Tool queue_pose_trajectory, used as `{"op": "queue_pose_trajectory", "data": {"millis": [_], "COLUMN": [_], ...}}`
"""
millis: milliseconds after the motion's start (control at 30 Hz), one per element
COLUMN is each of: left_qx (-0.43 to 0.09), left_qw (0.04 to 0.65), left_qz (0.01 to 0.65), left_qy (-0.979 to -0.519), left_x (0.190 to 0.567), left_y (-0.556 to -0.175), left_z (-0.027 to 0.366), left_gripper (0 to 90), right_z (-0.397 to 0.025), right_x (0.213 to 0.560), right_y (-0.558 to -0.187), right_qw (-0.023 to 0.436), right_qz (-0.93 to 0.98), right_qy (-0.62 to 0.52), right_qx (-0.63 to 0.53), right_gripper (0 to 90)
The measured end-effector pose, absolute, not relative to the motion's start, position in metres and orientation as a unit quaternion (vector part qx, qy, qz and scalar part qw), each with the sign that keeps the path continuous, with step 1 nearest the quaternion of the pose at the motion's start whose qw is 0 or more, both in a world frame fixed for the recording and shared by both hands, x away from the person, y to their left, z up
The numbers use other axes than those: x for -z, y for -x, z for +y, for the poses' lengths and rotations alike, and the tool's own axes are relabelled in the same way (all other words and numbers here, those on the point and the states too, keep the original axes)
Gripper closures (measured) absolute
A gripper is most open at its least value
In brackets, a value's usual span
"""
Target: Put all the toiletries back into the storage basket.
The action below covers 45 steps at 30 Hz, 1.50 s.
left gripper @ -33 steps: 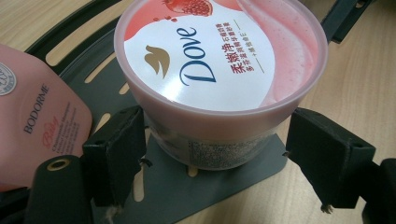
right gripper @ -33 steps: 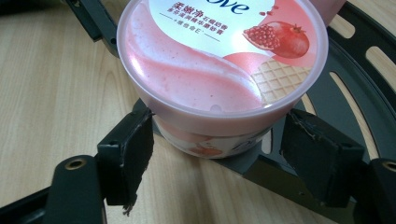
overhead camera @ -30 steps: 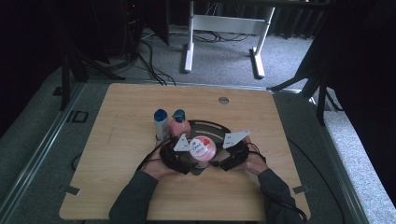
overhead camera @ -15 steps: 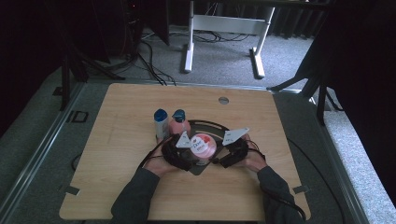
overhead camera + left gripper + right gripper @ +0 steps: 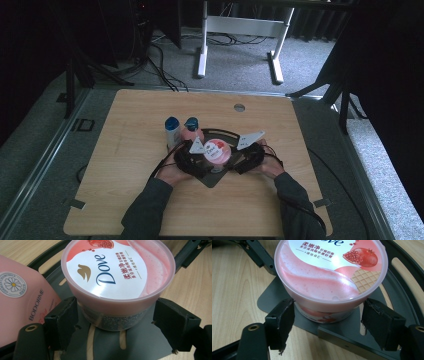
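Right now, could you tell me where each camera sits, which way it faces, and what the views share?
High view: above the person's side, looking forward and down on the table; forearms, both hands show.
Left gripper view: on the left gripper, facing the Dove tub; its black jaws flank it.
Right gripper view: on the right gripper, facing the tub's other side; its jaws flank it.
Shared: tub and dark rack.

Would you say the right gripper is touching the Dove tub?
Apart: in the right gripper view both pads flank the Dove tub, with gaps.
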<state>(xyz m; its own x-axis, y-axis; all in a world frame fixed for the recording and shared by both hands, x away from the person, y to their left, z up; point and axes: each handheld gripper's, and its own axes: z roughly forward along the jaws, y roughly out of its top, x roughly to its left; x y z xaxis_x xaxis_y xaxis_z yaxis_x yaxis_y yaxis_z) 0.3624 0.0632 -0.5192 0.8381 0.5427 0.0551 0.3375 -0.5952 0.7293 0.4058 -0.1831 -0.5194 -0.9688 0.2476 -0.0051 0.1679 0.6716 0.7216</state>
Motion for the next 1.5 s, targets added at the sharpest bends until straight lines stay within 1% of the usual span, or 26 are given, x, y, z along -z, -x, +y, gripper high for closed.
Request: {"op": "queue_pose_trajectory", "data": {"millis": [800, 967, 1100, 1167, 1367, 1400, 1433, 1500], "left_qx": [-0.165, -0.171, -0.165, -0.169, -0.173, -0.186, -0.191, -0.191], "left_qw": [0.382, 0.383, 0.384, 0.378, 0.372, 0.367, 0.366, 0.372], "left_qz": [0.301, 0.309, 0.320, 0.321, 0.330, 0.332, 0.331, 0.330], "left_qy": [-0.858, -0.854, -0.850, -0.852, -0.850, -0.849, -0.848, -0.846], "left_x": [0.526, 0.527, 0.529, 0.532, 0.529, 0.528, 0.528, 0.526], "left_y": [-0.373, -0.375, -0.376, -0.375, -0.370, -0.365, -0.363, -0.358], "left_z": [0.050, 0.050, 0.051, 0.051, 0.052, 0.052, 0.053, 0.056], "left_gripper": [20.7, 21.0, 21.4, 23.1, 32.8, 32.8, 35.4, 37.3], "right_z": [-0.185, -0.185, -0.185, -0.185, -0.186, -0.187, -0.189, -0.193], "right_x": [0.519, 0.518, 0.519, 0.519, 0.518, 0.518, 0.518, 0.515], "right_y": [-0.430, -0.432, -0.434, -0.434, -0.433, -0.432, -0.431, -0.429], "right_qw": [0.051, 0.052, 0.054, 0.057, 0.059, 0.059, 0.062, 0.070], "right_qz": [0.916, 0.915, 0.915, 0.915, 0.915, 0.914, 0.914, 0.913], "right_qy": [-0.132, -0.137, -0.139, -0.139, -0.143, -0.144, -0.148, -0.150], "right_qx": [-0.374, -0.375, -0.375, -0.374, -0.374, -0.373, -0.373, -0.374], "right_gripper": [26.6, 28.8, 29.7, 32.6, 35.6, 36.9, 37.8, 38.6]}}
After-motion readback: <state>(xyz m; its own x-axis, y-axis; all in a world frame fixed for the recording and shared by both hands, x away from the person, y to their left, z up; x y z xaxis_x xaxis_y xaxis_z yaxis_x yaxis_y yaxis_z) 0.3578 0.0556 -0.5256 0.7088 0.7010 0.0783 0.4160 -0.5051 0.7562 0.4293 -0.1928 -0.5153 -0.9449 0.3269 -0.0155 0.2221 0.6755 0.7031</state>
